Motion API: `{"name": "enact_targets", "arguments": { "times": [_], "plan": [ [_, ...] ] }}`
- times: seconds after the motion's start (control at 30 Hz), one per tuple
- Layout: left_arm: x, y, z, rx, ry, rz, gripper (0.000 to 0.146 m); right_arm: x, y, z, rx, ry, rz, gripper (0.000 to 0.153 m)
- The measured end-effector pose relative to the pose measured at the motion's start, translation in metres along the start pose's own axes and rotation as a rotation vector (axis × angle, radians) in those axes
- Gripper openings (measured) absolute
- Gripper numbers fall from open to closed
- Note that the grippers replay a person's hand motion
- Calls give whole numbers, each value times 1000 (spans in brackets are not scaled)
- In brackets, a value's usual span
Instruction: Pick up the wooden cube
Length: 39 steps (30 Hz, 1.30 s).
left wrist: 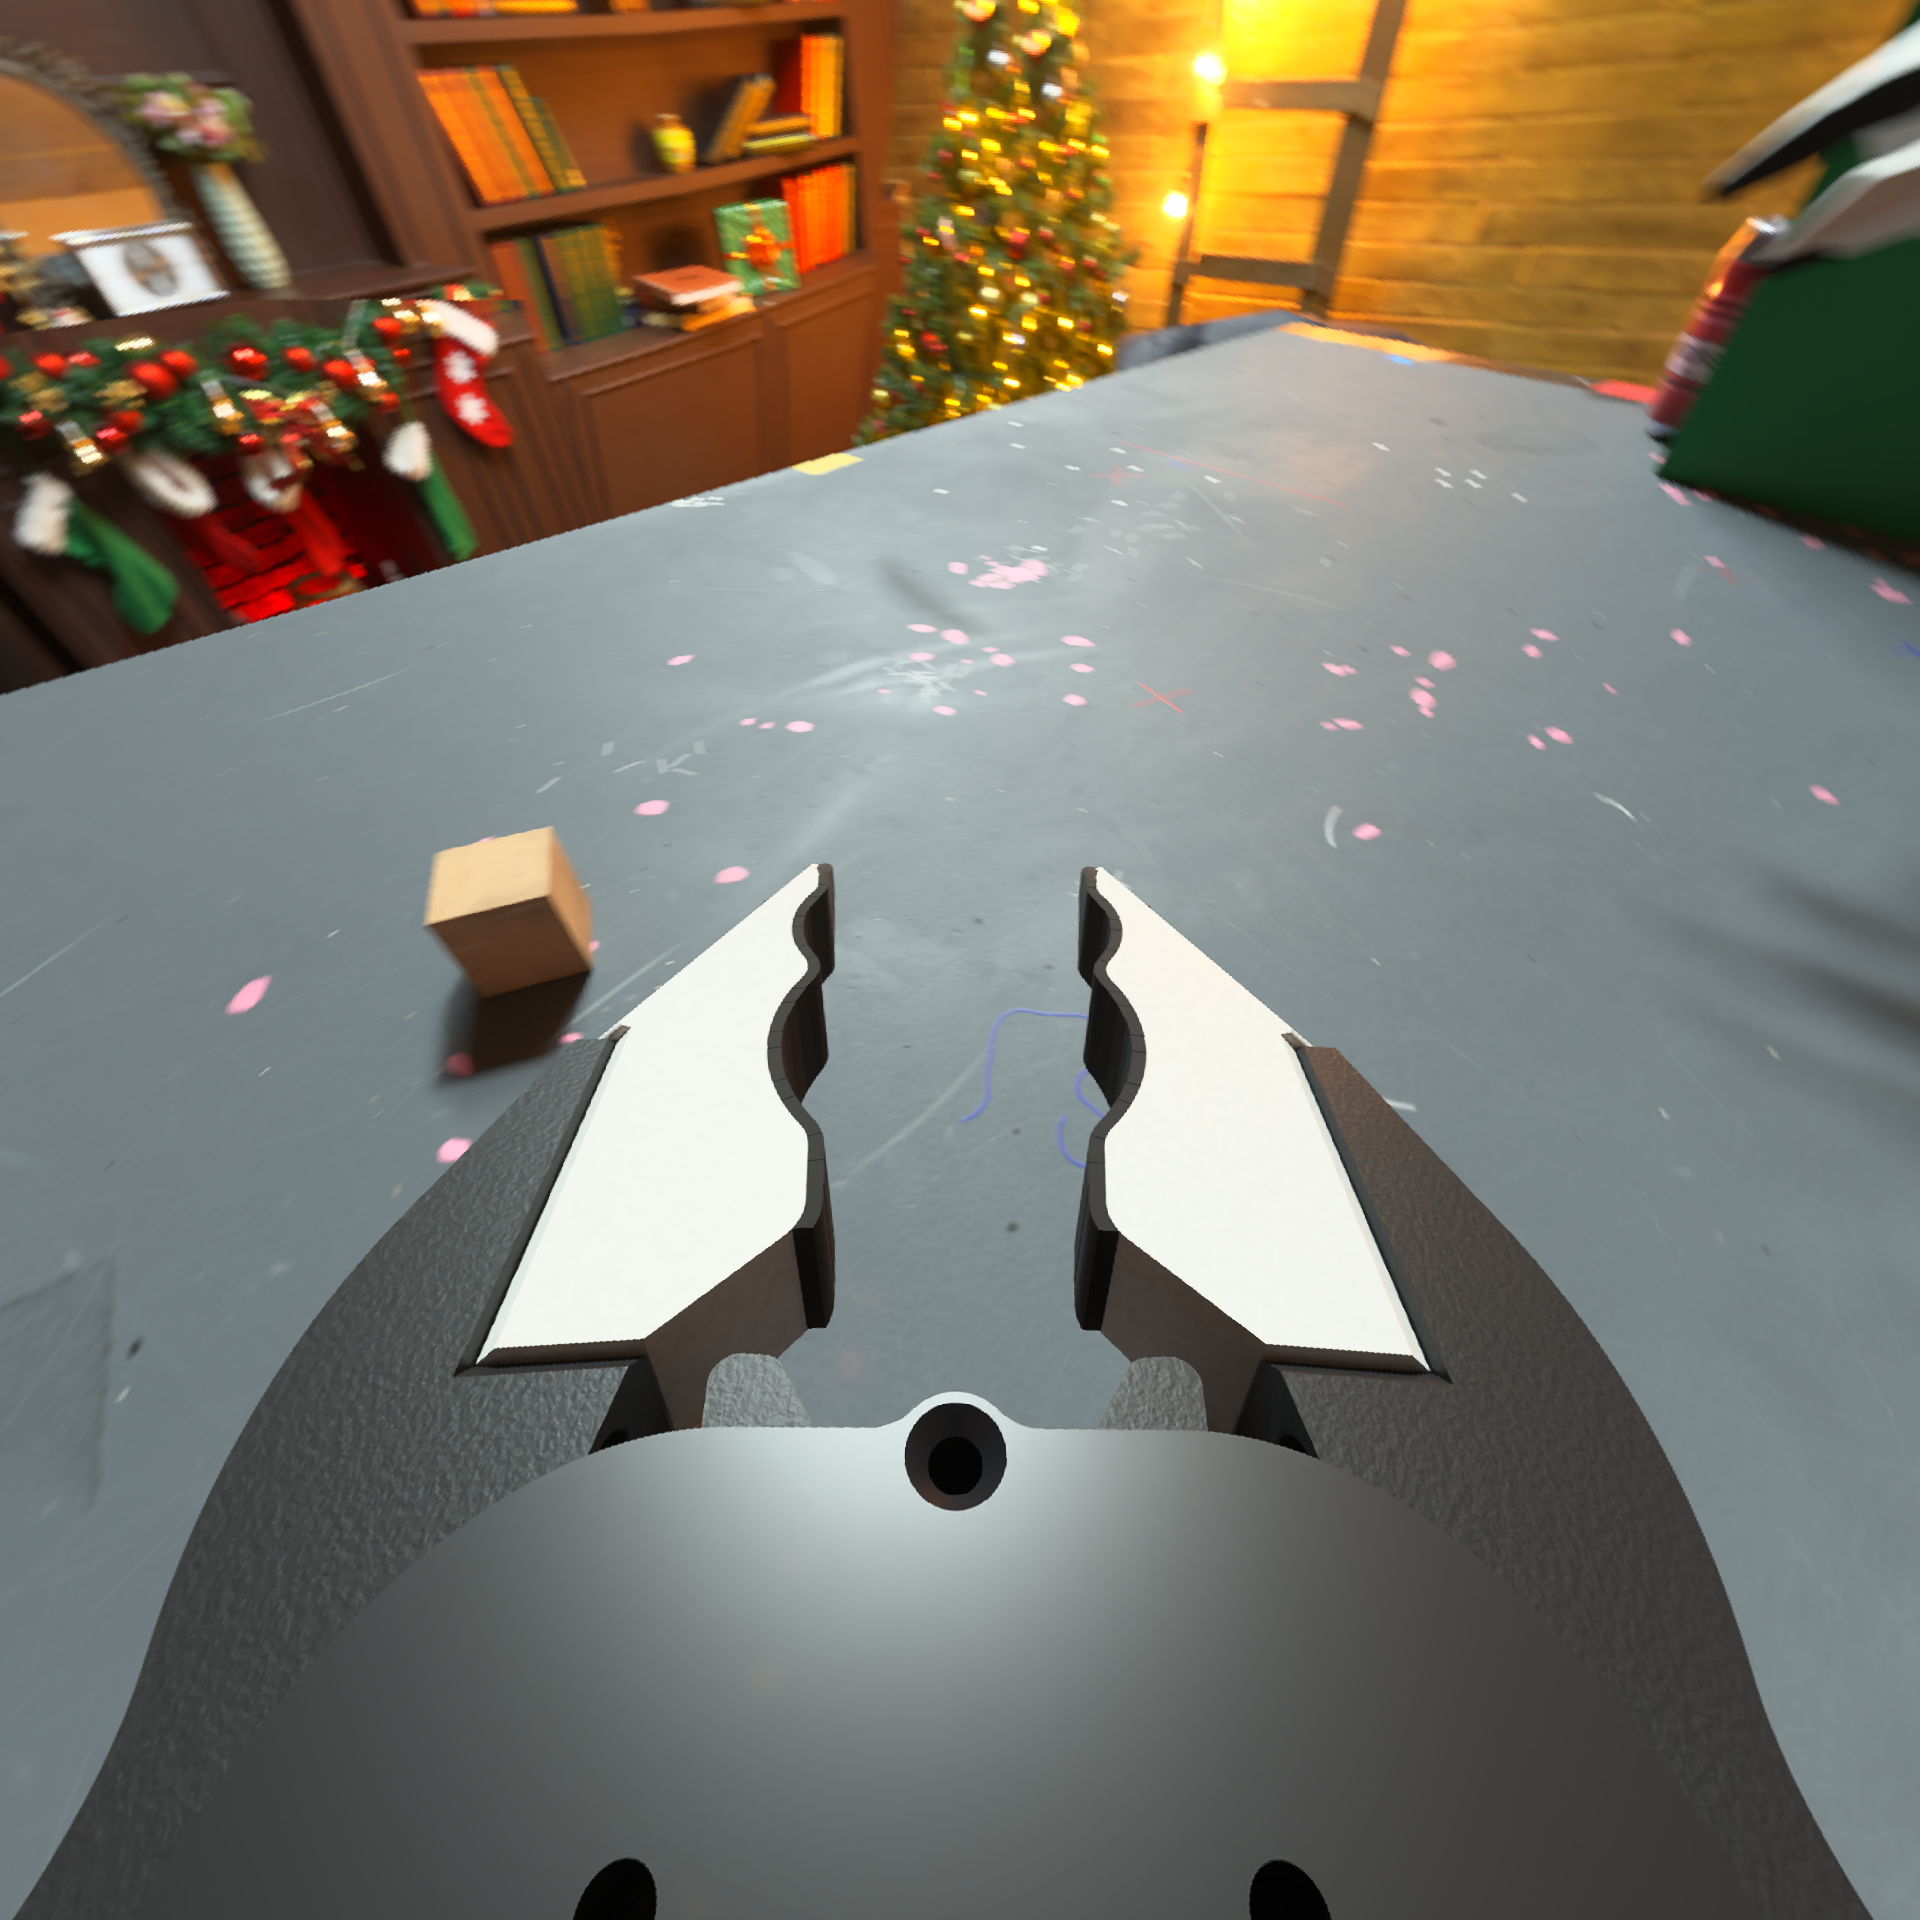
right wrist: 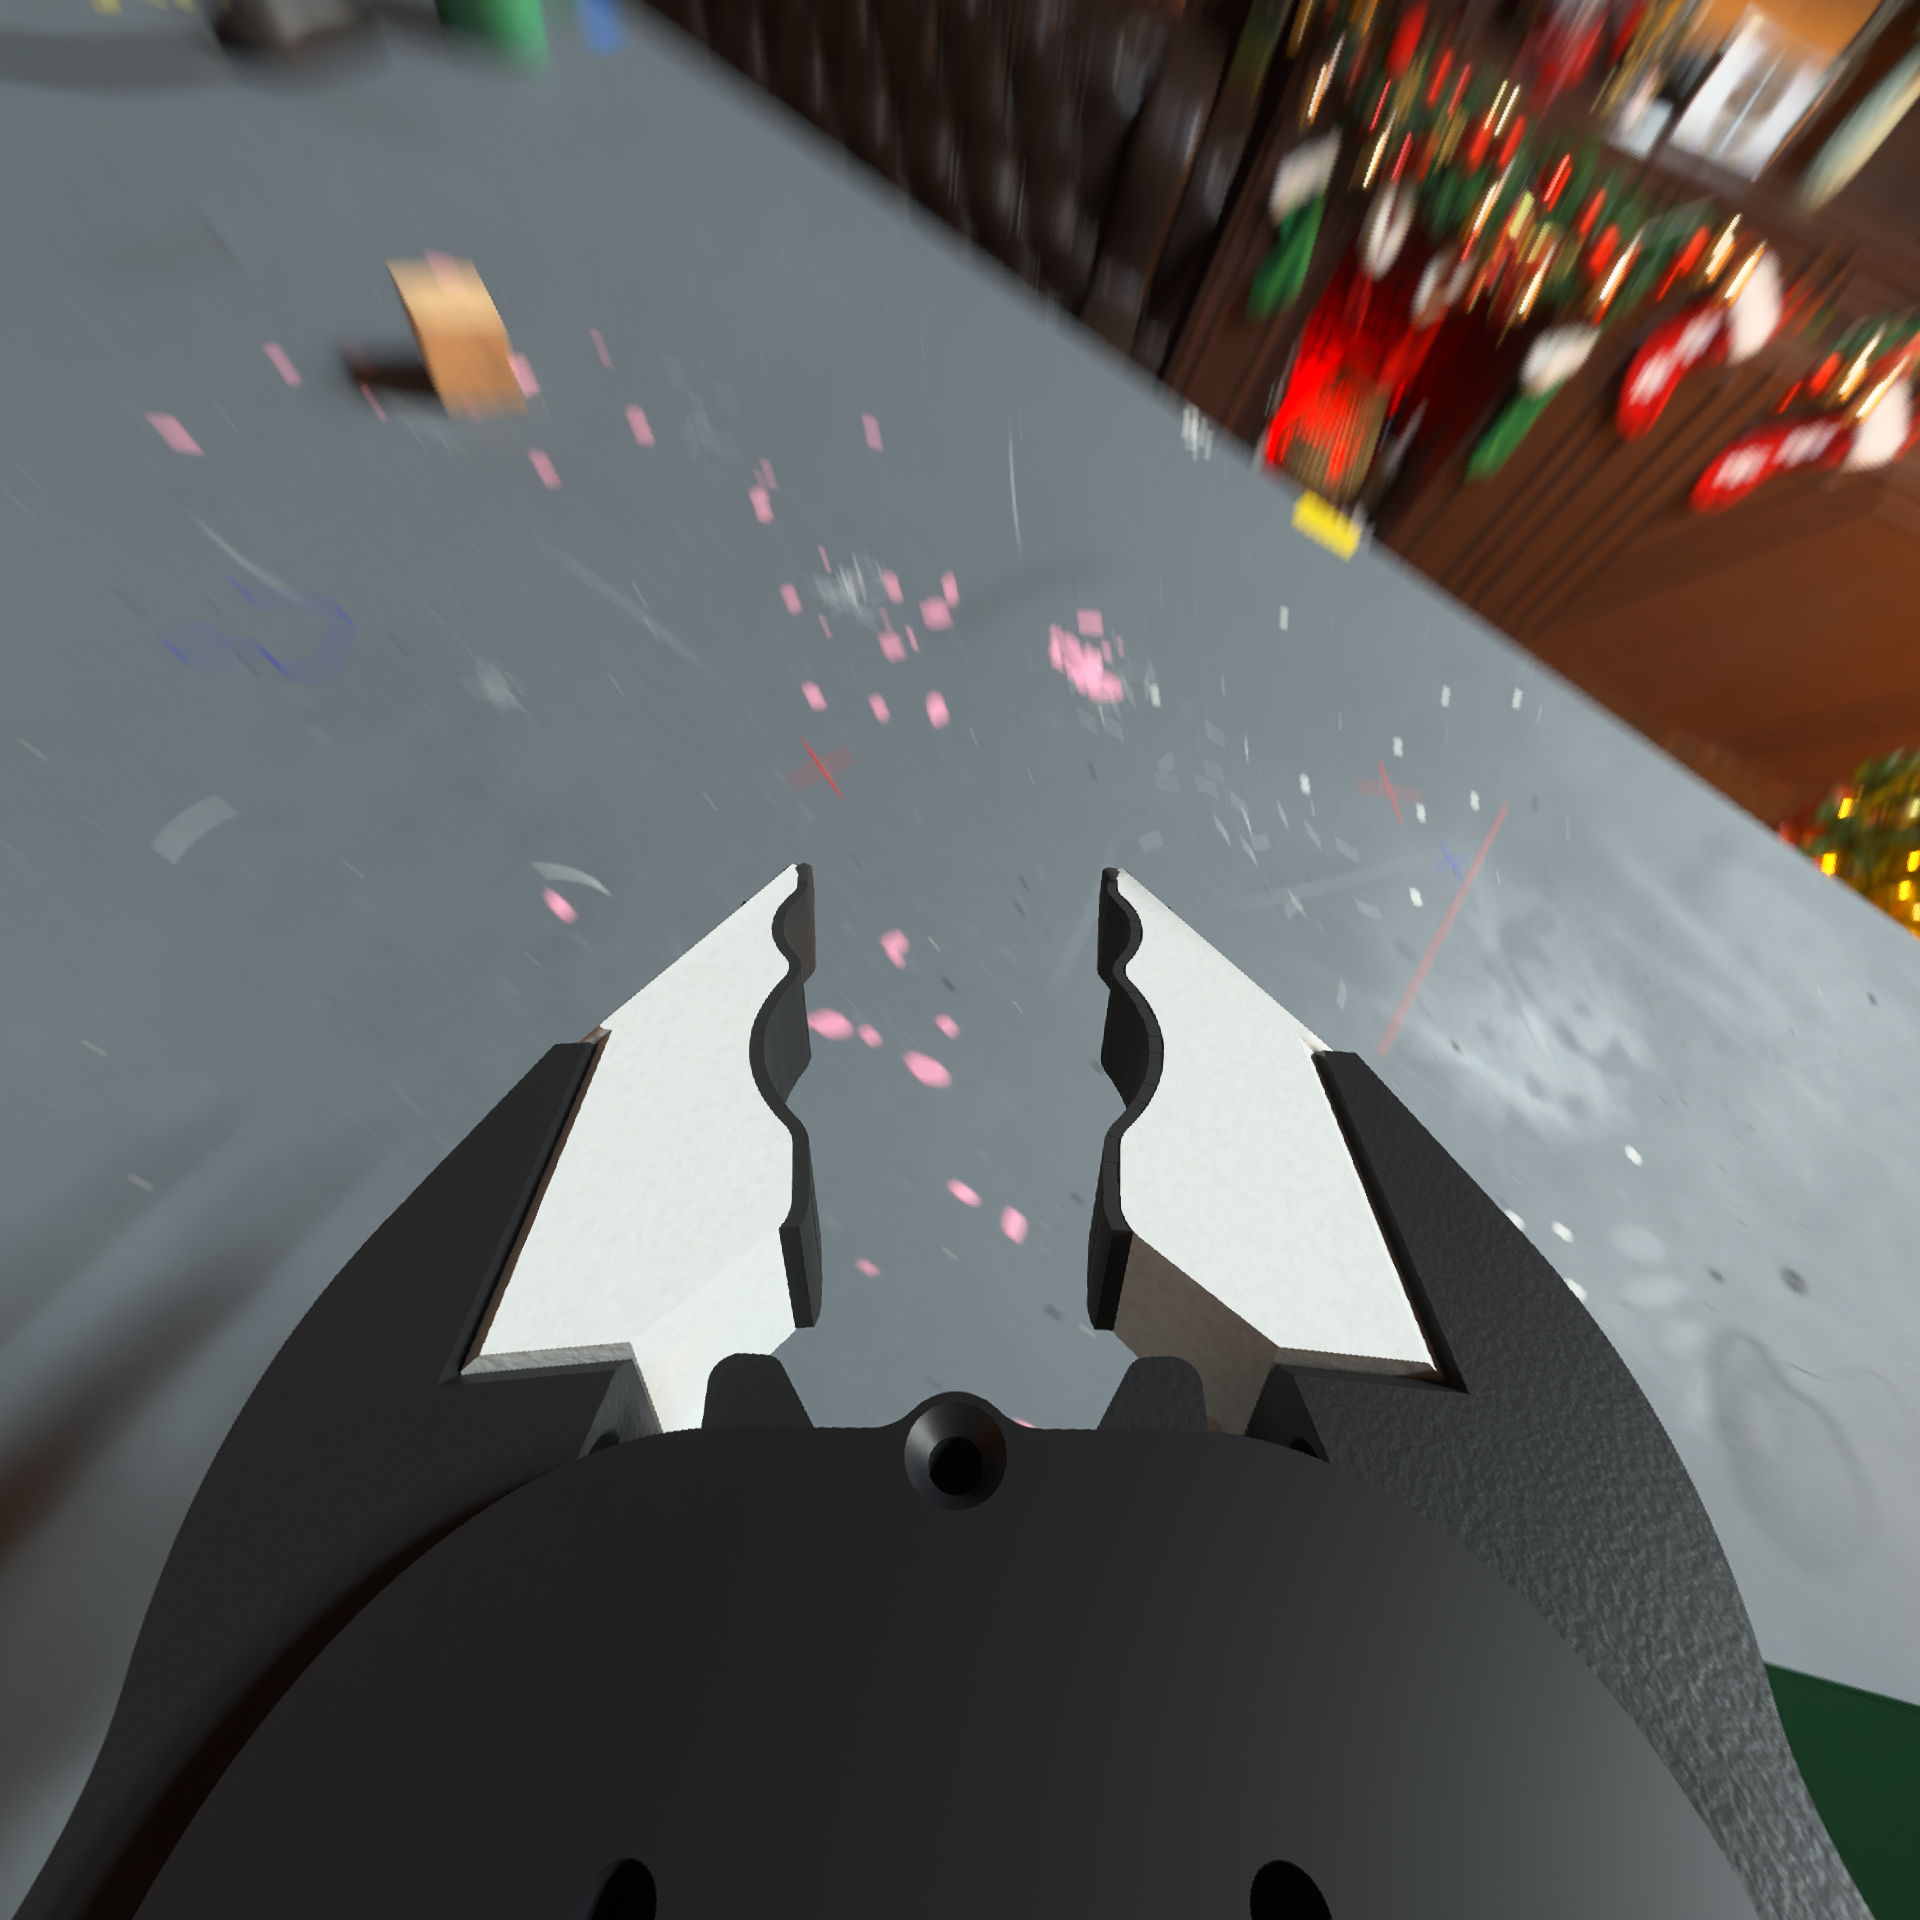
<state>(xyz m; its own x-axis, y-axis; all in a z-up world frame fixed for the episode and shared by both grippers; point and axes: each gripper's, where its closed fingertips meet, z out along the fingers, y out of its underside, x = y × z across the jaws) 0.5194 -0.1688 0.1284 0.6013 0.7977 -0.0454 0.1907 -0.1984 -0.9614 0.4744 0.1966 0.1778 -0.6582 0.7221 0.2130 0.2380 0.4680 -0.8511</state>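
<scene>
The wooden cube is a small tan block on the grey table. In the left wrist view it lies just left of my left gripper's left fingertip, apart from it. My left gripper is open and empty, low over the table. In the blurred right wrist view the cube lies far ahead to the upper left. My right gripper is open and empty above the table. The other gripper shows at the top right of the left wrist view.
A green box and a red can stand at the table's far right. The table's far edge runs diagonally, with a fireplace, bookshelf and Christmas tree beyond. Pink flecks dot the tabletop.
</scene>
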Motion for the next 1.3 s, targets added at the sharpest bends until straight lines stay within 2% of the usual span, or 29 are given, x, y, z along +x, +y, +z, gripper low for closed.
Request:
{"name": "enact_targets", "arguments": {
  "times": [0.1,0.2,0.33,0.4,0.47,0.6,0.73,0.87,0.97,1.2,1.3],
  "plan": [
    [-24,-8,-11,36,-104,-84,55,-38,-20,-37,246,41,52,53],
    [-48,-16,-28,76,-194,-164,53,-63,-37,-66,379,37,103,51],
    [-72,-27,-47,122,-251,-228,48,-73,-57,-88,396,42,107,54],
    [-84,-29,-46,100,-265,-221,61,-81,-64,-97,442,25,113,55],
    [-97,-25,-35,0,-276,-175,71,-90,-65,-101,485,-13,113,54],
    [-114,-15,2,-232,-206,-99,73,-94,-57,-96,456,-41,117,52],
    [-128,0,51,-403,-167,-184,73,-92,-52,-95,445,-44,130,54],
    [-141,32,91,-571,-214,-226,72,-89,-49,-95,444,-30,121,53],
    [-152,52,107,-680,-264,-215,71,-86,-45,-91,426,-27,121,52],
    [-165,73,125,-776,-341,-129,61,-85,-43,-79,402,-37,112,52],
    [-171,86,126,-823,-372,-75,49,-86,-41,-74,378,-21,95,52]
  ]
}}
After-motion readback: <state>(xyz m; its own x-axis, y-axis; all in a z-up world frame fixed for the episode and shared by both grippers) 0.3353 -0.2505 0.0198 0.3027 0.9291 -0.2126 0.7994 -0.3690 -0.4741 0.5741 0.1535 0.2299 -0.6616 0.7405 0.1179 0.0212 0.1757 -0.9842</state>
